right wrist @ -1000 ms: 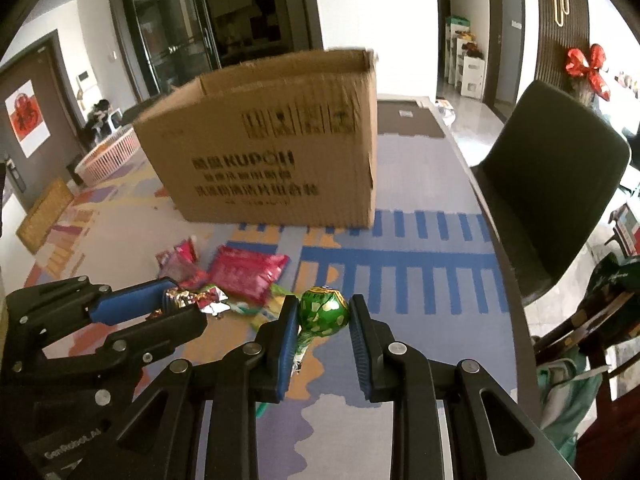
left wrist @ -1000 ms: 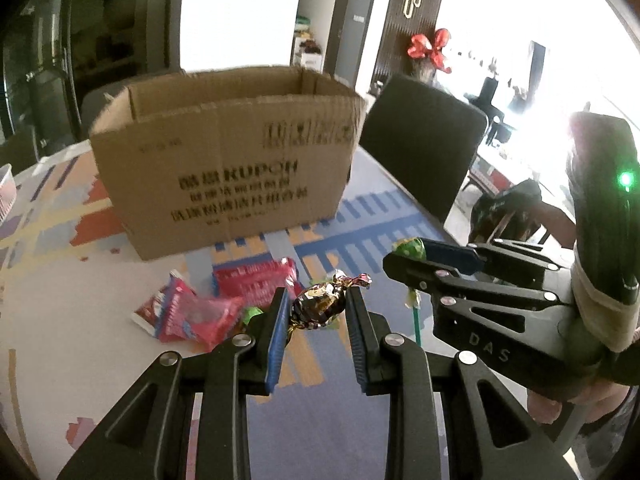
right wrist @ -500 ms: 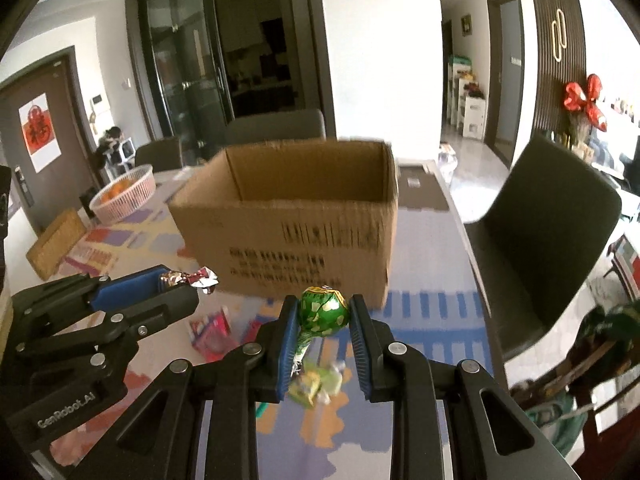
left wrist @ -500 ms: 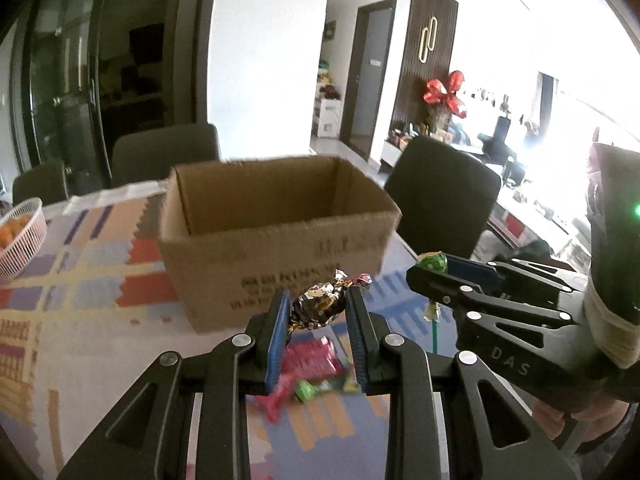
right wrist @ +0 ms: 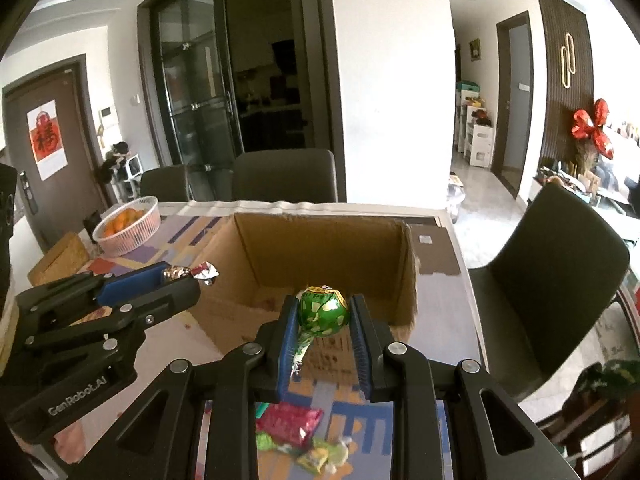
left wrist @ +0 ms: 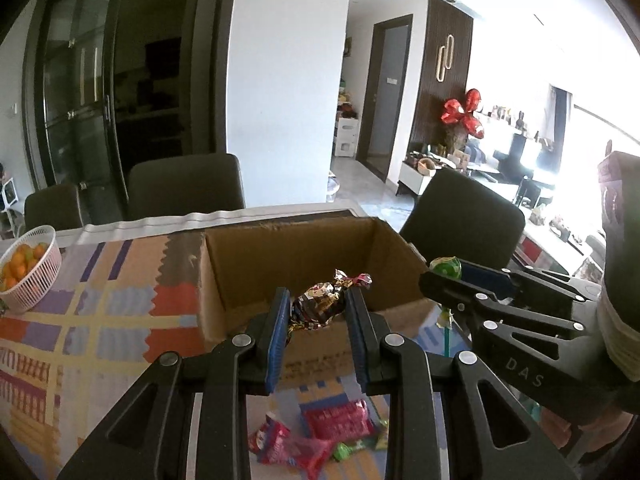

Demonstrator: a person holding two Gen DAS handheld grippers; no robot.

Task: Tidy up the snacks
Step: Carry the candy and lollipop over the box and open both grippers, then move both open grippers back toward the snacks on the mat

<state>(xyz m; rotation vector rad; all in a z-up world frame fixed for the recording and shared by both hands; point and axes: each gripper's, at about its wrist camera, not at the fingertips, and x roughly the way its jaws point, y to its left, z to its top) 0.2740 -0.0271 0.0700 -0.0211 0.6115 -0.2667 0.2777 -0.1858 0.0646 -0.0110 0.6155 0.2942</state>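
My left gripper is shut on a foil-wrapped candy and holds it above the near rim of an open cardboard box. My right gripper is shut on a green lollipop with its stick hanging down, also above the box's near rim. Each gripper shows in the other's view: the right gripper to the right, the left gripper to the left. Red and green snack packets lie on the table in front of the box, and in the right wrist view.
A patterned tablecloth covers the table. A white basket of oranges stands at the far left, and in the right wrist view. Dark chairs stand behind the table and at the right.
Both grippers have risen with their sweets and moved toward the box; its inside now shows and the loose packets have dropped low in both views.
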